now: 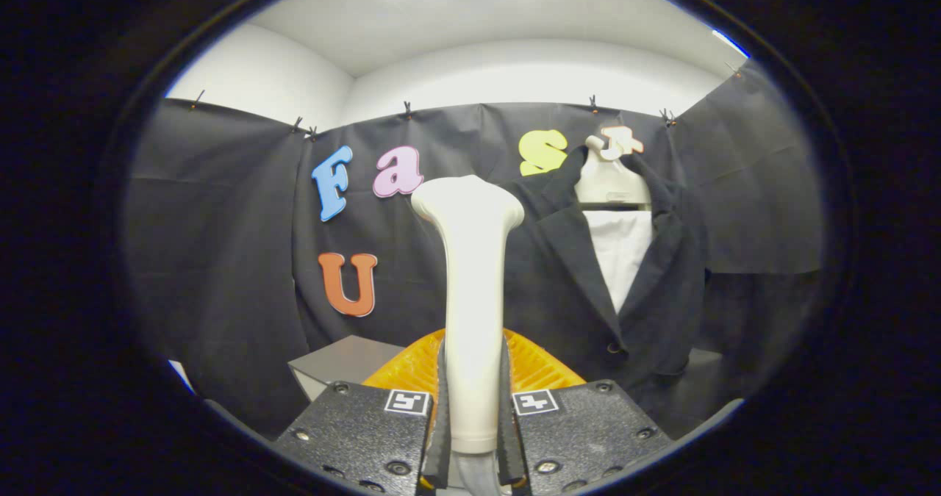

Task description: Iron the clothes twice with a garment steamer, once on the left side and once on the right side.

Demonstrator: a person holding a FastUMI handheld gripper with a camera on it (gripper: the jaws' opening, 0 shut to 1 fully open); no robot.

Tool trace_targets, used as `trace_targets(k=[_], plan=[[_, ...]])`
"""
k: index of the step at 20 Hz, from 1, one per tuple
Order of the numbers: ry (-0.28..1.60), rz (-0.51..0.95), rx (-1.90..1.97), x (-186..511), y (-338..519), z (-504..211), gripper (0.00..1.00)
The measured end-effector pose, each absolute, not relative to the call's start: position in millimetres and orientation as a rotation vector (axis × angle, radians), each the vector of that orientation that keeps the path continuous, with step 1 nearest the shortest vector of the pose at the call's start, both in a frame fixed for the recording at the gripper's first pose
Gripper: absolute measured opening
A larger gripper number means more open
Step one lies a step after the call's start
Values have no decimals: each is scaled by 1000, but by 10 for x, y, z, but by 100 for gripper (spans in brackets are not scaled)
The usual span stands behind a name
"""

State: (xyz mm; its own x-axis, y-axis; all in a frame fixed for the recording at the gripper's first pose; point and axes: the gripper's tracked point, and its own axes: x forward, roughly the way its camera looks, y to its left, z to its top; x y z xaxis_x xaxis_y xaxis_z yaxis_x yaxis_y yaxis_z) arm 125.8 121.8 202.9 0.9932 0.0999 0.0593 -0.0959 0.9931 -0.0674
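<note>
My gripper (473, 408) is shut on the handle of a cream-white garment steamer (470, 275), which stands upright between the fingers with its flared head at the top. Beyond the fingers and a little to the right hangs a dark jacket (559, 275) over a white shirt (621, 253) on a pale mannequin torso (610, 180). The steamer head is level with the jacket's left shoulder and lapel; how far apart they are I cannot tell.
A grey box-like surface (338, 364) stands low to the left behind the fingers. The black cloth wall (220, 261) runs behind everything, with a white wall and ceiling above. Another grey ledge (706, 360) shows low at the jacket's right.
</note>
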Motion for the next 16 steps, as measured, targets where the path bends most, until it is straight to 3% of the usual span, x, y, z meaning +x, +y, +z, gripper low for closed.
trace_targets(k=[7, 16], plan=[[-86, 48, -82, 1516, 520, 2058, 28], [-103, 39, -77, 1797, 314, 1904, 28]])
